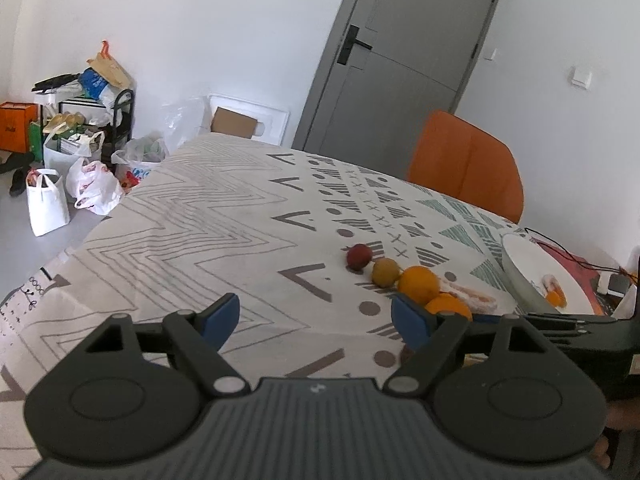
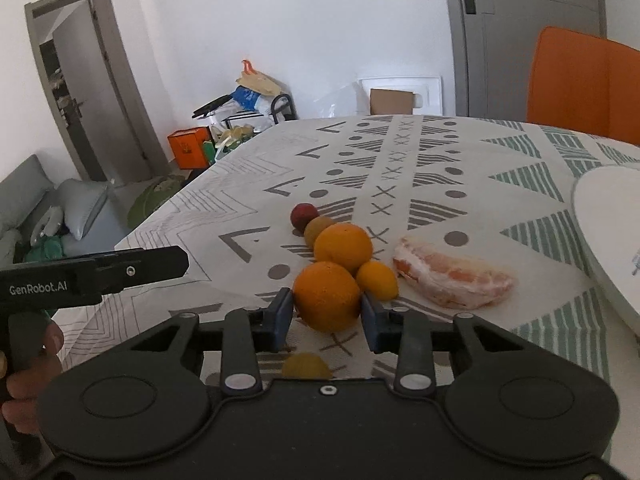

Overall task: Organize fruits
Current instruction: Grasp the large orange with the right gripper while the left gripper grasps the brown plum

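Observation:
A row of fruit lies on the patterned tablecloth [image 2: 400, 160]: a red fruit [image 2: 304, 214], a yellow-green fruit [image 2: 319, 228], a large orange [image 2: 343, 246], a small yellow-orange fruit [image 2: 377, 280] and a peeled citrus segment [image 2: 452, 280]. My right gripper [image 2: 327, 314] is shut on a second orange [image 2: 326, 294], with both blue pads against its sides. Another yellow fruit [image 2: 306, 364] shows under the gripper body. My left gripper [image 1: 316, 316] stands open over bare cloth, left of the fruit row [image 1: 419, 284], with nothing between its fingers.
A white plate [image 1: 520, 264] with an orange piece [image 1: 554, 296] in it sits at the right, its rim [image 2: 592, 248] close to the citrus segment. An orange chair [image 1: 464, 164] stands behind the table. Bags and boxes [image 1: 80, 152] clutter the floor beyond the table's left edge.

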Demonstrator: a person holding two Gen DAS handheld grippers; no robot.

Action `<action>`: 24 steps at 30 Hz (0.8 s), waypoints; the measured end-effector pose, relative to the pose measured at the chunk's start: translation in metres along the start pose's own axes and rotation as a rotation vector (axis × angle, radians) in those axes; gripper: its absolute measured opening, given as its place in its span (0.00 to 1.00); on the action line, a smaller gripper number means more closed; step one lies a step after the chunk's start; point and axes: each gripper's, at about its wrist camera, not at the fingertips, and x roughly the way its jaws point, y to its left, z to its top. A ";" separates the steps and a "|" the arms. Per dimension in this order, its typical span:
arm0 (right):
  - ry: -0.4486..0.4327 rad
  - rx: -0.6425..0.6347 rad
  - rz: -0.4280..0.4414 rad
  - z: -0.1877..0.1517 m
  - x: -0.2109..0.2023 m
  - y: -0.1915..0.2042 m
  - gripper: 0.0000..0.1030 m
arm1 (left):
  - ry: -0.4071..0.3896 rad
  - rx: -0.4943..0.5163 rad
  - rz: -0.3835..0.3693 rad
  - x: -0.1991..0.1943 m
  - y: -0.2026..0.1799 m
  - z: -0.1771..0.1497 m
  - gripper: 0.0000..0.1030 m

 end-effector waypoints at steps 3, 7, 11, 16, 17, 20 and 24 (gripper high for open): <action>-0.014 0.013 -0.007 0.000 -0.009 -0.008 0.33 | 0.003 0.010 -0.024 0.003 -0.008 -0.002 0.74; -0.034 0.028 -0.025 -0.001 -0.021 -0.017 0.33 | 0.023 0.017 -0.050 0.009 -0.019 -0.006 0.65; -0.043 0.050 -0.042 -0.004 -0.027 -0.025 0.33 | 0.040 0.043 -0.078 0.014 -0.031 -0.009 0.60; -0.056 0.066 -0.051 -0.006 -0.034 -0.032 0.33 | 0.083 0.057 -0.112 0.023 -0.042 -0.014 0.46; -0.058 0.067 -0.054 -0.006 -0.035 -0.033 0.33 | 0.097 0.055 -0.114 0.026 -0.043 -0.016 0.44; -0.067 0.077 -0.060 -0.008 -0.039 -0.039 0.33 | 0.141 0.038 -0.122 0.033 -0.043 -0.020 0.34; -0.076 0.093 -0.069 -0.009 -0.041 -0.045 0.34 | 0.134 0.053 -0.110 0.033 -0.044 -0.024 0.22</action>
